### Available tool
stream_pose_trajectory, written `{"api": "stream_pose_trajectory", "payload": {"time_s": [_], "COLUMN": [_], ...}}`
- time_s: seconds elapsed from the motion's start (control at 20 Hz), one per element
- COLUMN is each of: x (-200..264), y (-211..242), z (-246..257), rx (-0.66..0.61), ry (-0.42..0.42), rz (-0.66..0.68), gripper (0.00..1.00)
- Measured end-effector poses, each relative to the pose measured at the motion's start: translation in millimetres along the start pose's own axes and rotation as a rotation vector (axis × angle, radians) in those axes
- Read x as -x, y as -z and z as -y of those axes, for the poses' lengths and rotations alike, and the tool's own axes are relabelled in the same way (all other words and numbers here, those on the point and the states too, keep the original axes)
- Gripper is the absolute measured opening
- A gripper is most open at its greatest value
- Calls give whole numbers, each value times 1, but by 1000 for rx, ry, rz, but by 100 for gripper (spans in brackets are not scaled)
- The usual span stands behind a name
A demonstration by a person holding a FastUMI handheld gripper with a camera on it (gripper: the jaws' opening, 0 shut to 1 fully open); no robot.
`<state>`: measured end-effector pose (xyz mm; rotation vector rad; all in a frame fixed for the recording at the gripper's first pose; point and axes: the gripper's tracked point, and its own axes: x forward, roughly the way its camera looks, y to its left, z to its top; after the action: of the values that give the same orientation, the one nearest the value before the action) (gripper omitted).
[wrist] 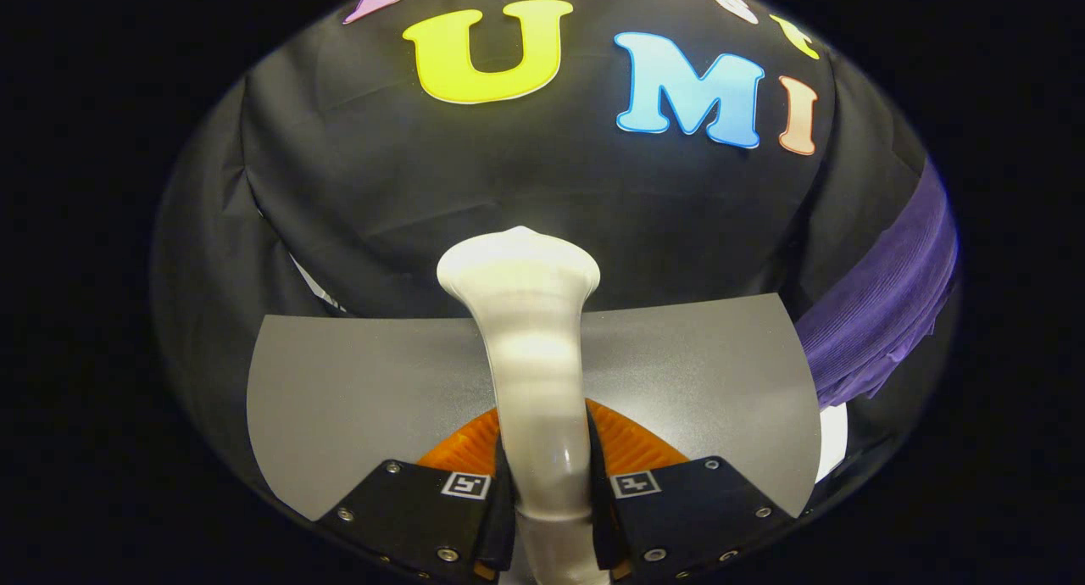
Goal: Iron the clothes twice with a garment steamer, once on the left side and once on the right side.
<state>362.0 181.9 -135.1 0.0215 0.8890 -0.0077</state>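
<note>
Glossy white, close to cream, on the garment steamer, handle and flared head alike, with a soft bright sheen down its neck where the gripper clamps it from both sides. Flat matte grey across the table, plain and unpatterned, and plain black on the cloth wall behind. Deep purple with fine ribbed lines on the garment hanging off to the right, above a small patch of white.

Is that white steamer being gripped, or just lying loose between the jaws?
Gripped: the gripper is shut on the white steamer, both jaws pressing its handle from either side.
</note>
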Motion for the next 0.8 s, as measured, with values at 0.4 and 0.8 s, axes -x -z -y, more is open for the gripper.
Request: {"api": "stream_pose_trajectory", "payload": {"time_s": [0.4, 0.8], "x": [41, 101], "y": [20, 66], "z": [-1, 44], "rx": [73, 90], "ry": [21, 38], "rz": [160, 333], "gripper": [35, 35]}}
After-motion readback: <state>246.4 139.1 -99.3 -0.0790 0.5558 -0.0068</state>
